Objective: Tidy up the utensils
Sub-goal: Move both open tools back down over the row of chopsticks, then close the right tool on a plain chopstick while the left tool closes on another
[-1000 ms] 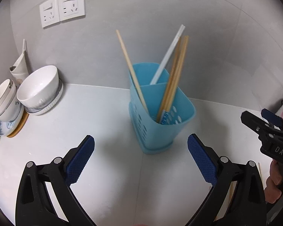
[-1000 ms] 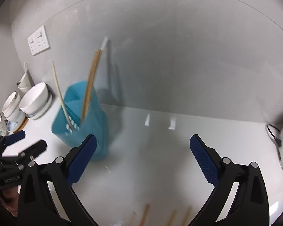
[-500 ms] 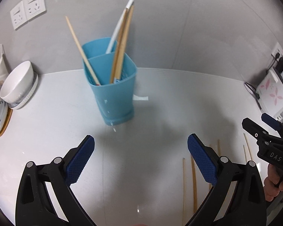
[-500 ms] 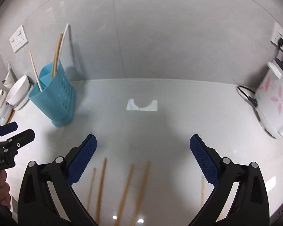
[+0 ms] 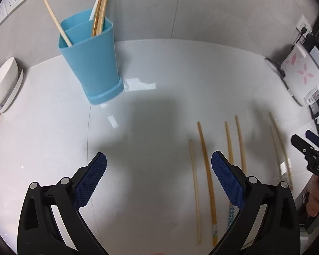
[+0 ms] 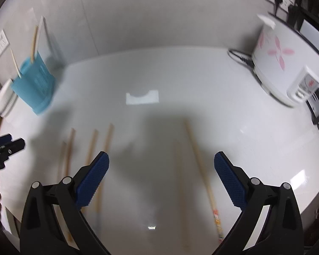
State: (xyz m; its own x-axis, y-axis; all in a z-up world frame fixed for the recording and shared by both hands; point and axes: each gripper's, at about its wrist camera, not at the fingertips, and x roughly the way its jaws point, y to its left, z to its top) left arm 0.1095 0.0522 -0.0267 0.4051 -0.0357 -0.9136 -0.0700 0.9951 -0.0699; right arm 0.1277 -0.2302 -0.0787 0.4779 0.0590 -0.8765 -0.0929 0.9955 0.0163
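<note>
1. Hovering above the white tabletop (image 5: 148, 191), the left gripper (image 5: 158, 177) has its blue fingers (image 5: 89, 178) spread wide and holds nothing.
2. The right gripper (image 6: 161, 177) is wide open and empty too.
3. Loose chopsticks (image 5: 206, 170) lie flat in a row on the tabletop, close to both grippers. One long chopstick (image 6: 198, 163) lies between the right fingers (lower down, not touching them).
4. The blue cup (image 5: 91, 63) stands far back near the wall, well apart from the loose sticks. It already has some chopsticks standing in it.
5. What could go wrong: the sticks are thin and lie flat, so the fingers may slide over one and miss it.
6. Two sticks lie close together, so a grab could pinch both or roll one away.
7. A long stick held at its end could tip, and it might bump the cup over.
</note>
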